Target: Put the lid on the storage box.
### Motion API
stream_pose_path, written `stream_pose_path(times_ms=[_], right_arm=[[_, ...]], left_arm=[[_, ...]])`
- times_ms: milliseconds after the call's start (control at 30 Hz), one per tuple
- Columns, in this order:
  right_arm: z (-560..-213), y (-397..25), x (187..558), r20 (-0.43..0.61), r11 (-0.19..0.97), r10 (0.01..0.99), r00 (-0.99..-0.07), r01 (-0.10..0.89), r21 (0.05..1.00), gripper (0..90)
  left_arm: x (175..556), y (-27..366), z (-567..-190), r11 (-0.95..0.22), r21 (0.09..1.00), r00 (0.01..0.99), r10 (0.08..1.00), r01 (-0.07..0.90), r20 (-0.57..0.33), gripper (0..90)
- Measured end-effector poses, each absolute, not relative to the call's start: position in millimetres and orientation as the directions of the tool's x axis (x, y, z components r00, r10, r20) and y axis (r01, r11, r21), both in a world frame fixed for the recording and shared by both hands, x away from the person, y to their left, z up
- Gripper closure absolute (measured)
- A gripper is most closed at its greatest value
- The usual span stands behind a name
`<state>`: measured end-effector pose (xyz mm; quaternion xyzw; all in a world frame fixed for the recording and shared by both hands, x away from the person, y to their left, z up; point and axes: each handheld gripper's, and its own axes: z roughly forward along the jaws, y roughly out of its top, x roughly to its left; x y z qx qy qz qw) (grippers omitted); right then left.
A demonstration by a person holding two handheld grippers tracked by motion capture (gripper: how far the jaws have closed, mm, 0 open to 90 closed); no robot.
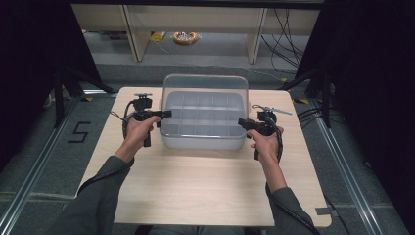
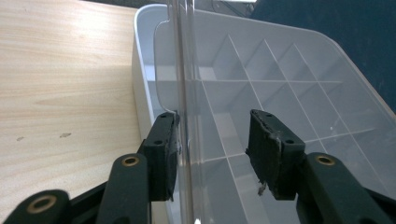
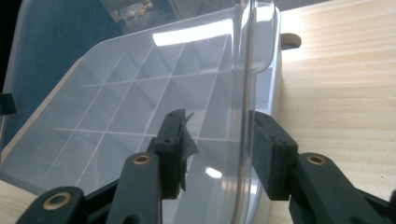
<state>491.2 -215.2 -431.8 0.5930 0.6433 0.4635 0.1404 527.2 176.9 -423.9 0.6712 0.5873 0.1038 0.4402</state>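
At table [image 1: 195, 191] centre sits the box [image 1: 203, 139], lid [image 1: 205, 85] raised. Left gripper [image 1: 165, 114] and right gripper [image 1: 243, 122] straddle the lid's side edges, jaws wide, unclamped.

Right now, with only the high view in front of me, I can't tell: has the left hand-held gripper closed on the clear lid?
Observer: No. The left hand-held gripper is open. The lid edge stands between its jaws, close against the outer one.
Operator: And the right?
Observer: The right hand-held gripper is open too, straddling the lid's opposite edge, which lies near its outer jaw.
Operator: Anything in the box?
Observer: The compartments of the box that show through the lid look empty.
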Motion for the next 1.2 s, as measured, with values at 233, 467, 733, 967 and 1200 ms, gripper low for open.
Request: stream_pose_path(times_ms=[233,467,733,967,1200], right_arm=[[-435,-211,494,0.404,-0.172,0.887,-0.224,0.652,0.739,58.1],[-441,-210,496,0.415,-0.192,0.889,-0.195,0.664,0.722,57.7],[-444,-210,497,0.420,-0.197,0.886,-0.194,0.664,0.722,57.5],[-442,-210,497,0.450,-0.218,0.873,-0.190,0.672,0.707,56.3],[-441,-208,498,0.445,-0.214,0.876,-0.186,0.678,0.703,56.0]], left_arm=[[530,177,-434,0.088,0.706,0.276,0.881,0.703,-0.385,52.0],[532,177,-440,0.064,0.714,0.287,0.888,0.697,-0.360,50.2],[529,177,-442,0.057,0.734,0.297,0.891,0.677,-0.343,49.5],[523,166,-445,-0.083,0.770,0.320,0.933,0.632,-0.163,52.2],[524,166,-444,-0.079,0.764,0.318,0.933,0.640,-0.170,53.1]])
